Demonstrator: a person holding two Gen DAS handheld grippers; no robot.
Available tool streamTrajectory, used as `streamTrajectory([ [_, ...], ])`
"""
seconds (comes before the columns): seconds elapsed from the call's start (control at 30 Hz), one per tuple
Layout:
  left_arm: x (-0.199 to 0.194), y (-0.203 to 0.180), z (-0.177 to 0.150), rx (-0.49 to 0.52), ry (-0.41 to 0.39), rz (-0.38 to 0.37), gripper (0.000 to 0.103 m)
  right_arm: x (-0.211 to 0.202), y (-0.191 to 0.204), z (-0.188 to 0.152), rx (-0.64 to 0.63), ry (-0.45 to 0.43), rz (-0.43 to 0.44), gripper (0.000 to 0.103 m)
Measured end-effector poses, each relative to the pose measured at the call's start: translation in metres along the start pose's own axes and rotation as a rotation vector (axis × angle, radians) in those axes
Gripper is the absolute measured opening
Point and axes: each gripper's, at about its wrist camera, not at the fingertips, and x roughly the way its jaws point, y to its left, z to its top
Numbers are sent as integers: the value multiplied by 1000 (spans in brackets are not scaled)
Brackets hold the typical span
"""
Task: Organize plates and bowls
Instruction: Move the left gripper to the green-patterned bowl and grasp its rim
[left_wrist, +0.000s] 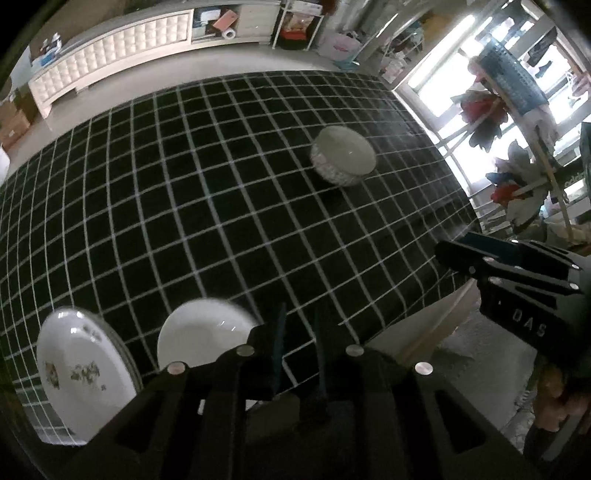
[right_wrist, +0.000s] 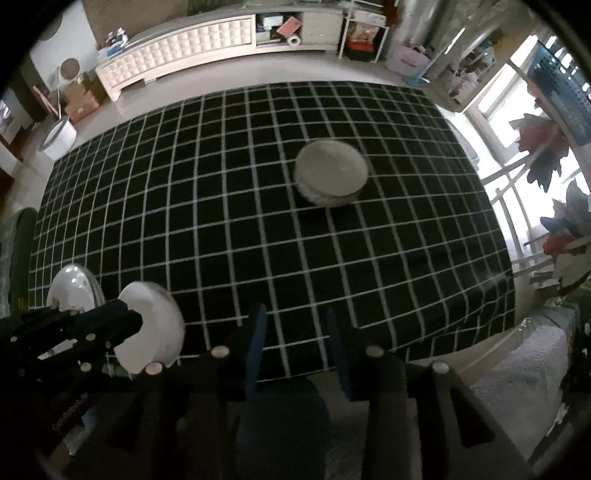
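Plates and bowls sit on a black counter (right_wrist: 258, 206) with a white grid cloth that fills most of both views. Largest of the crockery is the flowered plate (left_wrist: 79, 373) at the lower left of the left wrist view, apparently the top of a small stack. Just beside it, toward the centre, lies a plain white plate (left_wrist: 201, 338), its near edge hidden behind the left tongs (left_wrist: 299, 345). Well apart from both, in the upper right of the counter, stands a patterned bowl (left_wrist: 343, 155), upright and alone.

The left tongs hang over the near edge with their blue pads close together, only a narrow slit between them, nothing in it. The right tongs (right_wrist: 295, 339) show a clear gap between their blue pads and hold nothing; only grid cloth shows through
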Motion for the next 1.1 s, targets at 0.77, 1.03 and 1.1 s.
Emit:
streamTrajectory([
  [0.77, 68, -42, 132, 43, 31, 25, 21, 97, -108, 111, 119, 47, 61, 49],
  [1.03, 137, -31, 179, 38, 89, 73, 21, 169, -121, 153, 154, 88, 66, 49],
  [1.1, 150, -30, 184, 43, 90, 77, 21, 187, -124, 159, 163, 103, 70, 49],
])
